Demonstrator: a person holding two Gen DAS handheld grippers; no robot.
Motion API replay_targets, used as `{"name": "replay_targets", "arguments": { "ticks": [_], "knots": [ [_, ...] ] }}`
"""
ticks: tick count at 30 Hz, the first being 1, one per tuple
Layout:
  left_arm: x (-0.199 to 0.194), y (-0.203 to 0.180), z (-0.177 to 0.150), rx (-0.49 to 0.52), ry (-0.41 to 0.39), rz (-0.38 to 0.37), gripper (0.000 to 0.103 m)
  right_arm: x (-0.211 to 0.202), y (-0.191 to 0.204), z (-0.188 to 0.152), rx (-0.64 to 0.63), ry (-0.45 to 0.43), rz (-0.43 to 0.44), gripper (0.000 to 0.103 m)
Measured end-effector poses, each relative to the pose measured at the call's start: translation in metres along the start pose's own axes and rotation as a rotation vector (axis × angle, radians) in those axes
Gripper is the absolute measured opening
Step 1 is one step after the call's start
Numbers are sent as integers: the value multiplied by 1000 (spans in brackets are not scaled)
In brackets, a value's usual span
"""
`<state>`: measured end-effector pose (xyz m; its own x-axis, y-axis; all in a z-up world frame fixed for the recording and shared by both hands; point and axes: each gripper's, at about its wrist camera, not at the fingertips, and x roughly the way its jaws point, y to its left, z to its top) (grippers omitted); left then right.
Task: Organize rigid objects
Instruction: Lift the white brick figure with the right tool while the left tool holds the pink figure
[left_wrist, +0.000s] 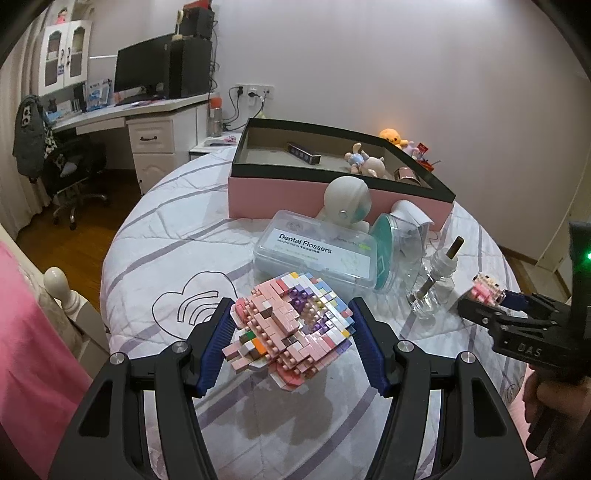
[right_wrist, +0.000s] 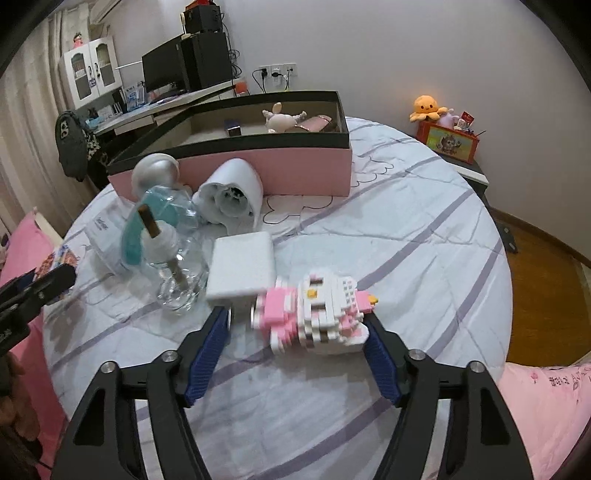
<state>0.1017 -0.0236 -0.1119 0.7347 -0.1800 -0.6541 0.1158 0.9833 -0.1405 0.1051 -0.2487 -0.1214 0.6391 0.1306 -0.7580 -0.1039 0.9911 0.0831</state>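
Note:
My left gripper (left_wrist: 293, 317) is shut on a pink and pastel brick-built model (left_wrist: 291, 325), held above the bed. My right gripper (right_wrist: 297, 326) is open around a white and pink brick-built cat figure (right_wrist: 317, 314); its right finger touches the figure, while the left finger stands apart from it. The right gripper also shows in the left wrist view (left_wrist: 487, 299) at the far right. A pink box with a black rim (left_wrist: 332, 195) stands behind, also in the right wrist view (right_wrist: 273, 166), holding a plush toy (right_wrist: 282, 118) and small items.
On the bedspread lie a Dental Flossers case (left_wrist: 314, 254), a clear glass bottle with a stick (right_wrist: 173, 266), a white round figure (left_wrist: 345, 203), a white cone-shaped device (right_wrist: 232, 195) and a white foam block (right_wrist: 242, 266). A desk with a monitor (left_wrist: 142, 70) stands far left.

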Motion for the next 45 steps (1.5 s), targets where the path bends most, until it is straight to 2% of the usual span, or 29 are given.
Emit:
{"name": "replay_targets", "arguments": {
  "ticks": [2, 18, 21, 25, 29, 33, 39, 45],
  "knots": [
    [0, 0, 0, 1, 1, 0, 63, 3, -1, 2, -2, -2, 5, 77],
    [-1, -2, -2, 9, 1, -3, 63, -17, -17, -5, -11, -5, 20, 77],
    [-1, -4, -3, 8, 5, -6, 63, -14, -23, -5, 11, -12, -13, 71],
    [0, -7, -4, 13, 9, -8, 64, -4, -28, -3, 33, -14, 17, 63],
    [1, -7, -3, 12, 11, -10, 64, 2, -29, 0, 28, -30, 26, 52],
    [1, -8, -3, 10, 8, -9, 63, 3, -25, 0, 13, -41, 11, 49],
    [-3, -5, 0, 7, -5, -7, 64, -15, -32, -5, 55, -81, 17, 49],
    [-9, -5, 7, 17, -18, -8, 63, -39, -26, 11, 29, -129, 35, 49]
  ]
}}
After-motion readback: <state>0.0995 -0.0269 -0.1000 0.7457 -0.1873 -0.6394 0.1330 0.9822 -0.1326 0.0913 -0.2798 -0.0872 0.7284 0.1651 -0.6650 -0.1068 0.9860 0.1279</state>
